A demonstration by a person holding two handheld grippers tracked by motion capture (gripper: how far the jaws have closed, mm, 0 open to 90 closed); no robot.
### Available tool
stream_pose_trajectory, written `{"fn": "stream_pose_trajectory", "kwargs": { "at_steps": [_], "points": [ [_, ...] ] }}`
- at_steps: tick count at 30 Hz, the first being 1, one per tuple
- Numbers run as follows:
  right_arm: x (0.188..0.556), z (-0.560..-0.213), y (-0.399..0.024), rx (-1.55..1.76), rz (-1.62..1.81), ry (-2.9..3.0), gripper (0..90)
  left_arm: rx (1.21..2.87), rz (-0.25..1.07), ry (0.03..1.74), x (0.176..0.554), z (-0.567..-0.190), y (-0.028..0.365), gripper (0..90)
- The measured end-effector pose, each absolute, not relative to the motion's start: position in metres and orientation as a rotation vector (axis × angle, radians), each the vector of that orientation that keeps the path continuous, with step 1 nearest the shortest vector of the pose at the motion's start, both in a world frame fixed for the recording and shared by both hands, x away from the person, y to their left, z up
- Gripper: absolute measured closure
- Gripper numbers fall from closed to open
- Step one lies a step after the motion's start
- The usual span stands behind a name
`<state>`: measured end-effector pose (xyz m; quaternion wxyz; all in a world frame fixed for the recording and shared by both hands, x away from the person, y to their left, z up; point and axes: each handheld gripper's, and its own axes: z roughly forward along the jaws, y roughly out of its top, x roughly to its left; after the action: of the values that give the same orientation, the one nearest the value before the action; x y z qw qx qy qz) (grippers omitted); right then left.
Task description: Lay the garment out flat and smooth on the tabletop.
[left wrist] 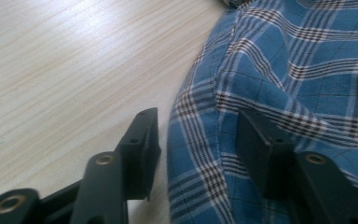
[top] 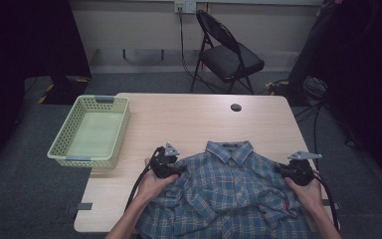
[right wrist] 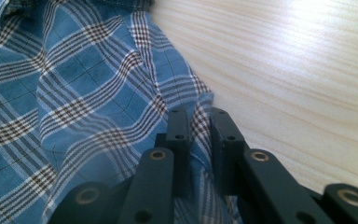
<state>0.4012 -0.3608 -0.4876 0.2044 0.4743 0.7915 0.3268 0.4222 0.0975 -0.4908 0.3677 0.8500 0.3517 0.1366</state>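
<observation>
A blue plaid shirt [top: 229,194] lies face up and buttoned on the wooden table [top: 189,119], collar toward the far side. My left gripper [top: 181,169] sits at the shirt's left shoulder. In the left gripper view its jaws [left wrist: 198,135] stand apart, with the shirt's folded edge [left wrist: 284,70] between them; one jaw rests on bare wood and the other on the cloth. My right gripper [top: 281,169] is at the shirt's right shoulder. In the right gripper view its jaws [right wrist: 198,126] are nearly together, pinching a ridge of the shirt [right wrist: 74,93] at its edge.
A pale green plastic basket [top: 99,98] stands empty at the table's left edge, partly overhanging it. A round cable hole [top: 236,107] is in the far part of the tabletop. Beyond the table stands a black folding chair [top: 229,55].
</observation>
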Motion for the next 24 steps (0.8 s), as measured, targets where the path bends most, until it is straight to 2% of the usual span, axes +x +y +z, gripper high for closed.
{"fn": "stream_pose_trajectory", "kwargs": {
  "at_steps": [1, 2, 3, 5, 18, 24],
  "points": [
    [0.401, -0.488, -0.361, 1.329, 0.914, 2.204, 79.8, 2.175, 0.32, 0.887, 0.419, -0.491, 0.096, 68.3],
    [0.401, -0.488, -0.36, 1.332, 0.911, 2.202, 79.9, 2.175, 0.32, 0.887, 0.419, -0.491, 0.096, 73.0],
    [0.401, -0.488, -0.36, 1.332, 0.911, 2.202, 79.9, 2.161, 0.308, 0.888, 0.418, -0.492, 0.097, 73.0],
    [0.401, -0.487, -0.36, 1.334, 0.903, 2.201, 79.9, 2.13, 0.282, 0.883, 0.417, -0.494, 0.098, 84.8],
    [0.394, -0.487, -0.361, 1.332, 0.921, 2.221, 80.7, 2.146, 0.252, 0.888, 0.412, -0.492, 0.102, 86.1],
    [0.387, -0.486, -0.36, 1.314, 0.928, 2.253, 82.6, 2.209, 0.259, 0.891, 0.404, -0.487, 0.102, 86.1]
  ]
}}
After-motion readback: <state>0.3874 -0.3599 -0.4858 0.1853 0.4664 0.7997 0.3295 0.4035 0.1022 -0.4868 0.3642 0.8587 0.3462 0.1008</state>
